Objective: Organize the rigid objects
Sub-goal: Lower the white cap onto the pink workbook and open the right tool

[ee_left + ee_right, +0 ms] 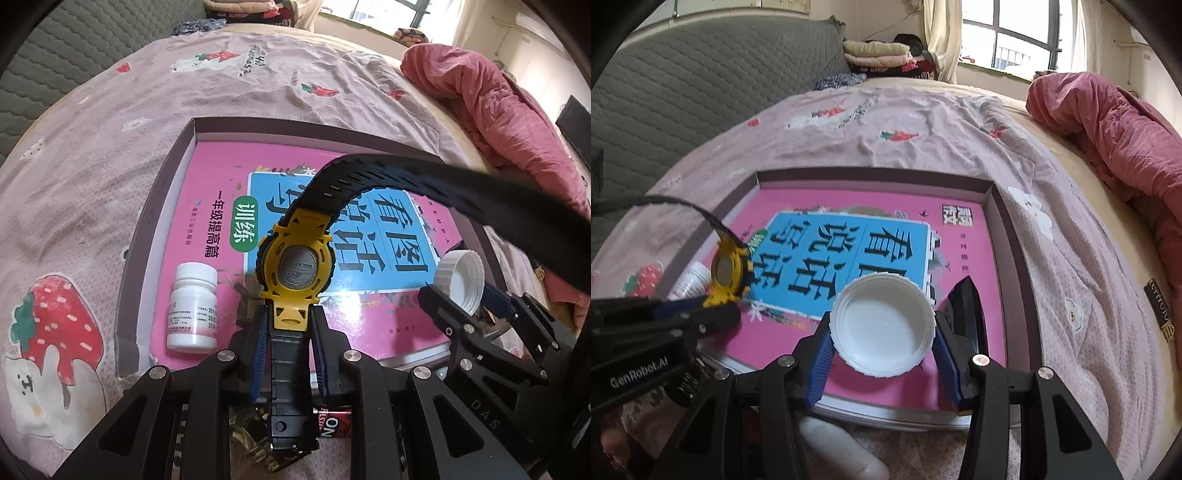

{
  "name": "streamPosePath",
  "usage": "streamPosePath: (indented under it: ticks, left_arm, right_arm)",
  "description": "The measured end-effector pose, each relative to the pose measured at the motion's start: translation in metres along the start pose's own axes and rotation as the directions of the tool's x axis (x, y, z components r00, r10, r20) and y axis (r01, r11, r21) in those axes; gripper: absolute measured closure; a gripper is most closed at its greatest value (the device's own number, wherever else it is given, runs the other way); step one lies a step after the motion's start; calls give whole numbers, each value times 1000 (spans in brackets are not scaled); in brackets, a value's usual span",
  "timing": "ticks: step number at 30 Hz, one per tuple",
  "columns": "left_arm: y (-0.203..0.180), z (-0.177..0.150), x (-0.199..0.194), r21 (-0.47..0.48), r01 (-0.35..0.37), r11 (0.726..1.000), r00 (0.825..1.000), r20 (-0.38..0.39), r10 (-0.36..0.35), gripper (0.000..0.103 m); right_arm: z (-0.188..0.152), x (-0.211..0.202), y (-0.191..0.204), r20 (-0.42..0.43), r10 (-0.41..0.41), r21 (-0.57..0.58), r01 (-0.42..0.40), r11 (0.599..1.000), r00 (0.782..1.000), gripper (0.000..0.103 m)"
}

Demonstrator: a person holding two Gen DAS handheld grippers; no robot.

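Both grippers matte black plastic with cut-out triangular arms, silver round screws at the joints, ribbed blue pads lining the fingers; left gripper [288, 343] side printed "GenRobot.AI" in white; right gripper [882, 354] built alike

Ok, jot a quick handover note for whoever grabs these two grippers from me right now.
Left gripper: shut on the watch by its strap, held above the box.
Right gripper: shut on the white cap, also over the box.
Box on the bed holds the pink book; the white pill bottle lies beside it.
Done: book and bottle in.
Left: set down watch and cap.
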State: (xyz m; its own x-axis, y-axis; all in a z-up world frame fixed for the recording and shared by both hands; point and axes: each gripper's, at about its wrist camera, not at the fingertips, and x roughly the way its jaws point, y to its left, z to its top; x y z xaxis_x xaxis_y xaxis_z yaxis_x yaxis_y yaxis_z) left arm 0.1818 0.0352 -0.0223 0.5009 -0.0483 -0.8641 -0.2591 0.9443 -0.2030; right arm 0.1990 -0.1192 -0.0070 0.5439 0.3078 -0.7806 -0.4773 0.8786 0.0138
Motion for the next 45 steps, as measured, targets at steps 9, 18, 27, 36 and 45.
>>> streamPosePath:
  ticks: [9, 18, 27, 36, 45]
  left_arm:
    - [1, 3, 4, -11, -6, 1000, 1000, 2, 6, 81]
    - [2, 5, 6, -3, -23, 1000, 1000, 7, 23, 81]
    - [1, 6, 6, -3, -21, 1000, 1000, 8, 21, 81]
    - [2, 2, 3, -4, -19, 1000, 1000, 5, 19, 81]
    - [3, 0, -2, -11, -14, 1000, 1000, 1, 14, 81]
  right_arm:
    - [-3, 4, 1, -10, -25, -15, 25, 1000, 1000, 53]
    - [-3, 6, 5, -13, -34, -31, 33, 999, 999, 53]
    - [-3, 9, 3, -31, -13, -18, 12, 1000, 999, 53]
    - [-4, 9, 0, -36, -13, -7, 13, 1000, 999, 53]
    - [-3, 10, -1, -35, -12, -10, 12, 1000, 999, 53]
